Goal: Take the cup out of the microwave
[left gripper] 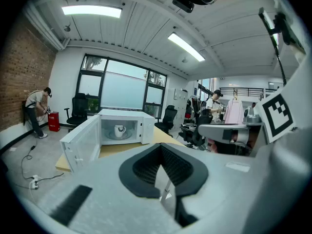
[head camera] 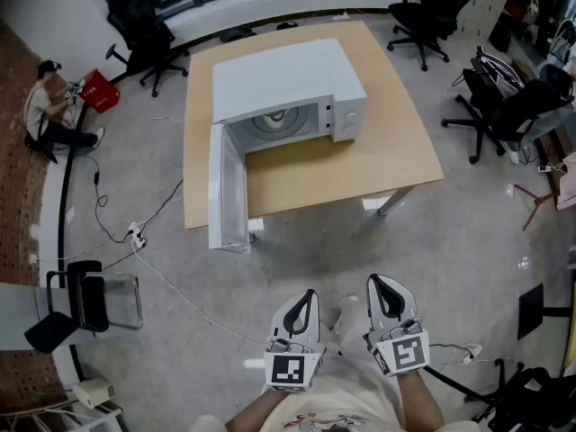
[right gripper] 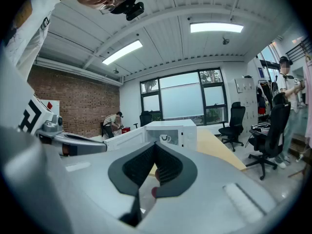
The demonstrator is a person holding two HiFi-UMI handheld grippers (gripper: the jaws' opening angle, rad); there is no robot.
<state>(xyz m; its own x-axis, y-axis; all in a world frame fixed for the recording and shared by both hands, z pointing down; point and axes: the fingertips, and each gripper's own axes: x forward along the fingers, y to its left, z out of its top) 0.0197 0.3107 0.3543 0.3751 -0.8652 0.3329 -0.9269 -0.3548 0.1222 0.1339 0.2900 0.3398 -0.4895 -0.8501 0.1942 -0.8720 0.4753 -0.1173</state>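
Observation:
A white microwave point(head camera: 288, 75) stands on a wooden table point(head camera: 360, 165) with its door point(head camera: 227, 187) swung fully open to the left. Inside it, a white cup point(head camera: 274, 115) sits on the turntable; the same cup point(left gripper: 119, 129) shows in the left gripper view and, smaller, as the cup point(right gripper: 165, 139) in the right gripper view. My left gripper point(head camera: 310, 293) and right gripper point(head camera: 376, 280) are held side by side close to my body, well short of the table, both pointing toward the microwave. Each has its jaws together with nothing between them.
Black office chairs point(head camera: 427, 12) stand around the table's far and right sides. A person point(head camera: 45, 106) crouches at the left by a red box point(head camera: 99, 91). Cables and a power strip point(head camera: 137, 235) lie on the floor left of the table, near a black chair point(head camera: 85, 300).

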